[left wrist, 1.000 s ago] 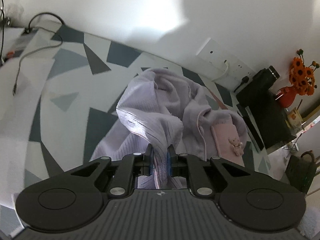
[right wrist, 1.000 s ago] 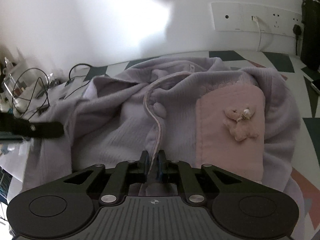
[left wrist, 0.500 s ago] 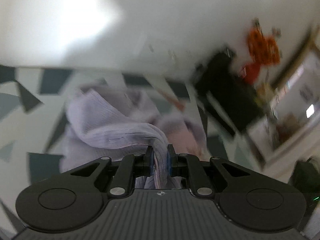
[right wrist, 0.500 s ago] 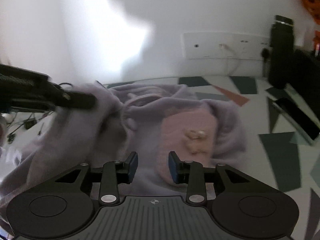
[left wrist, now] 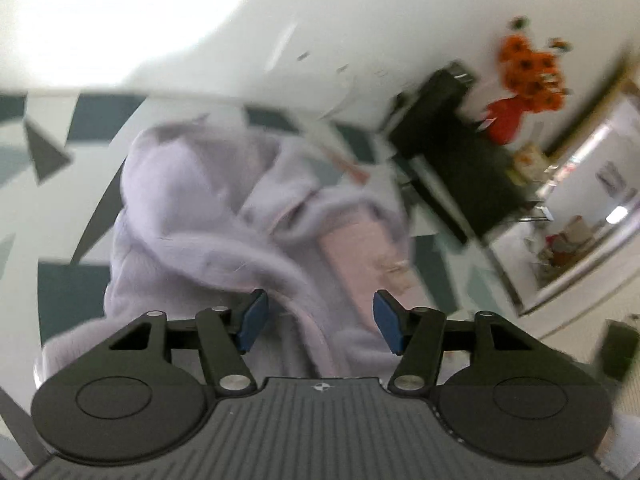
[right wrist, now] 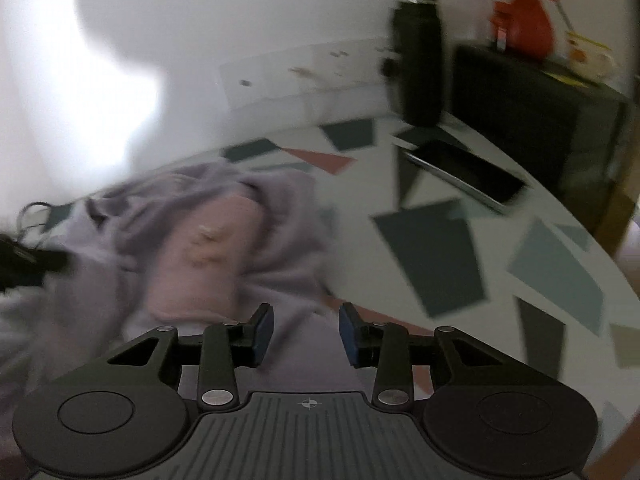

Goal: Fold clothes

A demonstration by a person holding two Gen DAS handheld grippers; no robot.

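Note:
A lilac fleece garment (left wrist: 200,208) with a pink chest patch (left wrist: 360,248) lies crumpled on the patterned table. My left gripper (left wrist: 320,316) hangs just over its near side, jaws opening. A fold and hem run between the blue pads (left wrist: 256,316), which do not press on the cloth. In the right wrist view the garment (right wrist: 280,216) lies to the left and its edge passes under my right gripper (right wrist: 306,332). That gripper is open, with nothing pinched. A dark blurred shape at that view's left edge looks like the other gripper (right wrist: 28,264).
The tablecloth (right wrist: 440,248) bears grey, green and rust shapes. On its right lie a dark phone (right wrist: 468,172) and a tall black bottle (right wrist: 418,56). Behind stand a black box (right wrist: 540,100) and an orange vase (right wrist: 528,28). A socket panel (right wrist: 304,68) is on the wall.
Both grippers were shut on the garment's folds and have let go and opened. The right gripper has swung right, so the garment now lies to its left.

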